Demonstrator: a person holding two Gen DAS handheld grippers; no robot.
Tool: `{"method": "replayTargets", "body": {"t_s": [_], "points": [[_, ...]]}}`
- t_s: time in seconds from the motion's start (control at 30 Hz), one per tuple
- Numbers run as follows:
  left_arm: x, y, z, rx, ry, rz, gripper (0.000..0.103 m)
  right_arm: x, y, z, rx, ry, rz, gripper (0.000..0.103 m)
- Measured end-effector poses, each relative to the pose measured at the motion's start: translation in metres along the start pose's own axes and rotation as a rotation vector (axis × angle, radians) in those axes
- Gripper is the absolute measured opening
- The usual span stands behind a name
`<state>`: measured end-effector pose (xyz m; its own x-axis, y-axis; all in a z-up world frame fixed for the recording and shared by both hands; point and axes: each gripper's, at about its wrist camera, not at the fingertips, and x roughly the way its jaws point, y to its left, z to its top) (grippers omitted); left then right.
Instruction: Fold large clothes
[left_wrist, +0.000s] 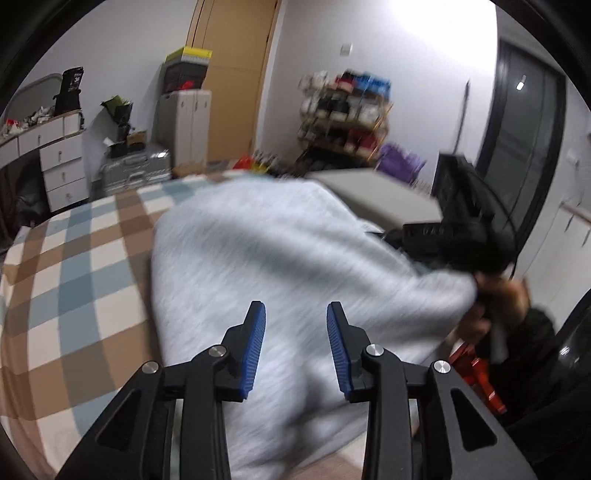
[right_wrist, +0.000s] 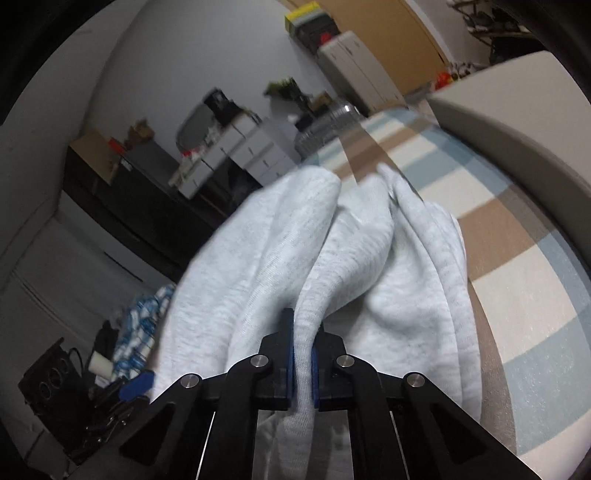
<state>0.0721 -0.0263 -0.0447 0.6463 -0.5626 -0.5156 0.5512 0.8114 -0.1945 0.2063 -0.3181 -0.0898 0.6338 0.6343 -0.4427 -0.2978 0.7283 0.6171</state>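
Note:
A large light grey garment (left_wrist: 280, 258) lies bunched on the checked bedspread (left_wrist: 74, 266). My left gripper (left_wrist: 295, 314) is open and empty, its blue pads (left_wrist: 255, 343) just above the cloth's near part. My right gripper (right_wrist: 302, 332) is shut on a fold of the same grey garment (right_wrist: 295, 240), which hangs in ridges ahead of it over the bedspread (right_wrist: 517, 280). In the left wrist view the right gripper's black body (left_wrist: 461, 229) and the hand holding it sit at the garment's right end.
A grey pillow or box (left_wrist: 373, 192) lies at the bed's far side. White drawers (left_wrist: 59, 162), a suitcase (left_wrist: 136, 173) and a shelf rack (left_wrist: 343, 114) stand beyond the bed. Dark clutter and a speaker (right_wrist: 51, 384) sit on the floor at left.

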Motion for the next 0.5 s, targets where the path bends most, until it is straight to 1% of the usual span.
{"method": "replayTargets", "body": {"t_s": [0.03, 0.1, 0.13, 0.17, 0.2, 0.23, 0.27, 0.3, 0.33, 0.37, 0.4, 0.43, 0.47, 0.5], "points": [[-0.003, -0.002, 0.004, -0.005, -0.021, -0.007, 0.029, -0.011, 0.010, 0.001, -0.019, -0.040, 0.009, 0.005], [-0.005, -0.005, 0.009, -0.009, -0.032, -0.018, 0.029, -0.040, 0.033, 0.009, -0.076, -0.133, 0.043, 0.004], [-0.007, -0.009, 0.014, -0.008, -0.036, -0.024, 0.029, -0.051, 0.042, 0.010, -0.102, -0.166, 0.056, 0.004], [-0.007, -0.010, 0.015, -0.005, -0.042, -0.027, 0.029, -0.061, 0.049, 0.011, -0.134, -0.187, 0.062, 0.004], [-0.008, -0.013, 0.018, 0.002, -0.053, -0.030, 0.029, -0.066, 0.053, 0.009, -0.165, -0.191, 0.051, 0.004], [-0.008, -0.014, 0.019, 0.009, -0.060, -0.037, 0.032, -0.065, 0.047, 0.005, -0.175, -0.182, 0.017, 0.004], [-0.004, -0.015, 0.020, 0.017, -0.058, -0.051, 0.038, -0.058, 0.036, 0.002, -0.160, -0.152, -0.034, 0.004], [0.002, -0.017, 0.020, 0.023, -0.046, -0.064, 0.052, -0.043, 0.017, -0.004, -0.131, -0.087, -0.108, 0.004], [0.009, -0.018, 0.019, 0.028, -0.034, -0.076, 0.053, -0.030, -0.002, -0.011, -0.100, -0.039, -0.187, 0.004], [0.019, -0.021, 0.017, 0.035, -0.011, -0.098, 0.053, -0.014, -0.021, -0.019, -0.053, 0.034, -0.247, 0.005], [0.032, -0.025, 0.014, 0.046, 0.043, -0.118, 0.053, -0.004, -0.033, -0.024, -0.004, 0.098, -0.255, 0.005], [0.041, -0.030, 0.010, 0.059, 0.089, -0.127, 0.053, 0.001, -0.042, -0.027, 0.038, 0.119, -0.226, 0.006], [0.051, -0.039, 0.004, 0.087, 0.139, -0.143, 0.053, -0.002, -0.042, -0.027, 0.039, 0.112, -0.208, 0.007], [0.059, -0.049, -0.004, 0.127, 0.170, -0.148, 0.053, -0.004, -0.040, -0.026, 0.021, 0.113, -0.217, 0.008]]}}
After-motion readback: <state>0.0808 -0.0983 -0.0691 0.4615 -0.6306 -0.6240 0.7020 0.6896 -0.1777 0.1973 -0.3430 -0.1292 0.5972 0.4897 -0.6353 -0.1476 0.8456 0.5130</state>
